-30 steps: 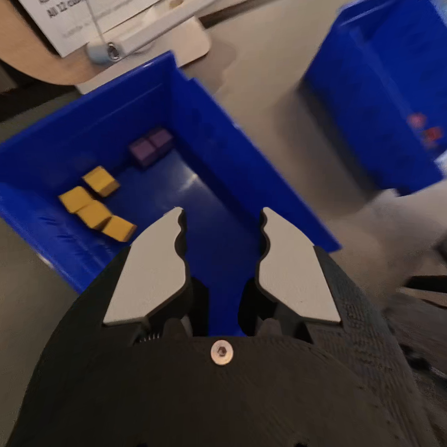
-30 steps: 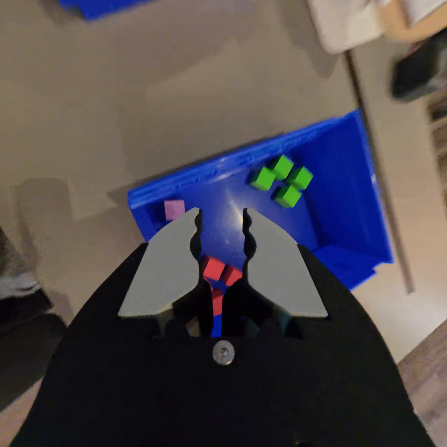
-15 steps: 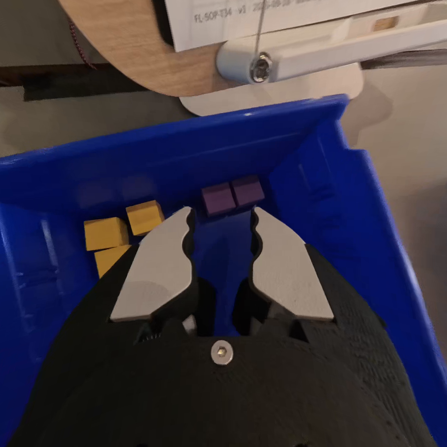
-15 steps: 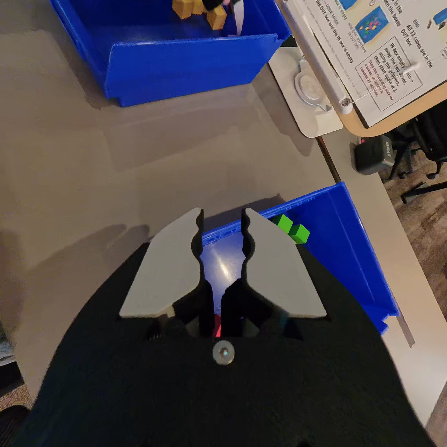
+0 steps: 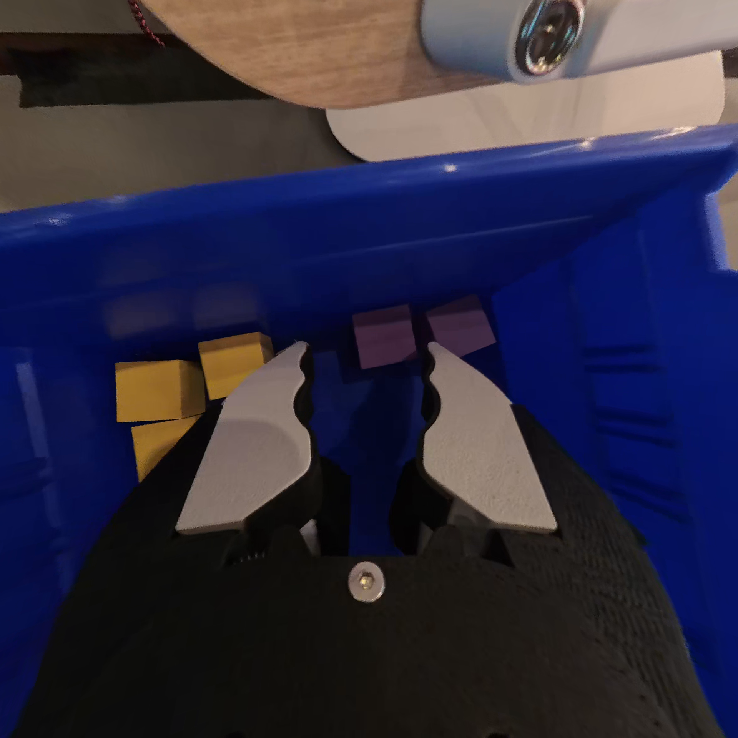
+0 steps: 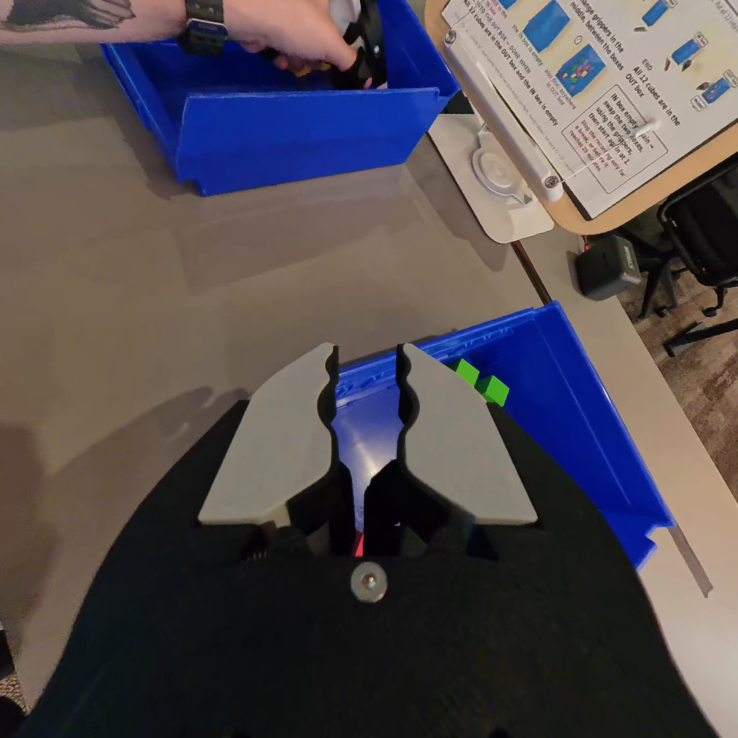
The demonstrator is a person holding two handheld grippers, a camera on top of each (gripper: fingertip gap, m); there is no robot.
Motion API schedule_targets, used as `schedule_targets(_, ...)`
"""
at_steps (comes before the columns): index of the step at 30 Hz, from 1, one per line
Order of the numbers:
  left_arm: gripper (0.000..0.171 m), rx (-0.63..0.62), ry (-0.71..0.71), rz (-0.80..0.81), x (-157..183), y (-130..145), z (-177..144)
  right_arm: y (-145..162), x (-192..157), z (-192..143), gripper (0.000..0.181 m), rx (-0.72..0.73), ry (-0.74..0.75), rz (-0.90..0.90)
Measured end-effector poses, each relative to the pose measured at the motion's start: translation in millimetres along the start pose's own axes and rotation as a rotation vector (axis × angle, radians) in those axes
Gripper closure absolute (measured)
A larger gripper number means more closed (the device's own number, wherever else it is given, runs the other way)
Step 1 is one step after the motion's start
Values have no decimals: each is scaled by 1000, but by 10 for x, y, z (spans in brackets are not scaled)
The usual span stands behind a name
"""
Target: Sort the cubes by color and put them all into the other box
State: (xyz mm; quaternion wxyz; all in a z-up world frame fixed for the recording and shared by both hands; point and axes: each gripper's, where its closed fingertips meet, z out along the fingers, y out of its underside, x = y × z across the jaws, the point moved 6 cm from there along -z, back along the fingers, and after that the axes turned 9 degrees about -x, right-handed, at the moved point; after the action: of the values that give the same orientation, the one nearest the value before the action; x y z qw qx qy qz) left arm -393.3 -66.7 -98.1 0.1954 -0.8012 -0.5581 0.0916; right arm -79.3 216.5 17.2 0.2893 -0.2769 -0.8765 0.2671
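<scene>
1. Saw a grey table top [image 6: 279, 259] carrying two blue bins, with carpet and a black chair [image 6: 699, 247] past its edge at 2 o'clock.
2. Found the left gripper [image 5: 366, 351] down inside the far bin [image 5: 359, 223], jaws spread fairly wide and holding nothing; blue floor showed through the gap.
3. Placed the nearer purple cube [image 5: 383, 339] at 12 o'clock, just beyond the fingertips and roughly centred on the gap, apparently not yet between the fingers. No long axis to tell on a cube; seemed to sit square against the back wall.
4. Placed a second purple cube [image 5: 459, 327] just beside the first, at 1 o'clock, behind the right fingertip.
5. Noted three yellow cubes [image 5: 155, 389] clustered at 10 o'clock, partly hidden by the left finger.
6. Made out, beyond the wall at 12 o'clock, a white base plate [image 5: 519, 116] under a wooden board [image 5: 319, 52].
7. Found the right gripper [image 6: 367, 351] above the near bin [image 6: 579, 419], jaws parted by a narrower gap, nothing held.
8. Spotted green cubes [image 6: 465, 369] at 1 o'clock beside the right finger, and a red sliver [image 6: 358, 545] deep at 6 o'clock, too little shown to identify.
9. Judged the left gripper by far the nearer to the purple pair; the right stood well apart, with the far bin and a person's hand [image 6: 295, 40] at 11 o'clock.
10. Noted a printed sheet [image 6: 599, 80] at 1 o'clock.
</scene>
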Motion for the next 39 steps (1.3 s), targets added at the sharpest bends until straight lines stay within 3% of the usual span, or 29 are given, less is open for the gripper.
schedule_targets(6, 140, 9, 25, 3, 47, 11, 70, 13, -1, -85, 154, 8, 15, -5)
schedule_targets(14, 142, 43, 88, 7, 51, 36, -115, -48, -54, -79, 154, 17, 11, -13)
schedule_targets(18, 142, 32, 308, 0, 145, 178, -402, -252, -157, 53, 154, 99, -11, -52)
schedule_targets(24, 142, 99, 874, -30, 376, 496, -1140, -746, -432, 455, 150, 275, -24, -116)
schedule_targets(28, 143, 123, 1153, 3, 563, 731, -1539, -1097, -492, 637, 148, 403, -19, -54)
schedule_targets(34, 143, 109, 1418, 37, 856, 975, -1791, -1412, -502, 728, 147, 497, 18, 2)
schedule_targets(39, 143, 82, 1504, 57, 1004, 1057, -1828, -1473, -509, 771, 145, 490, 45, 3)
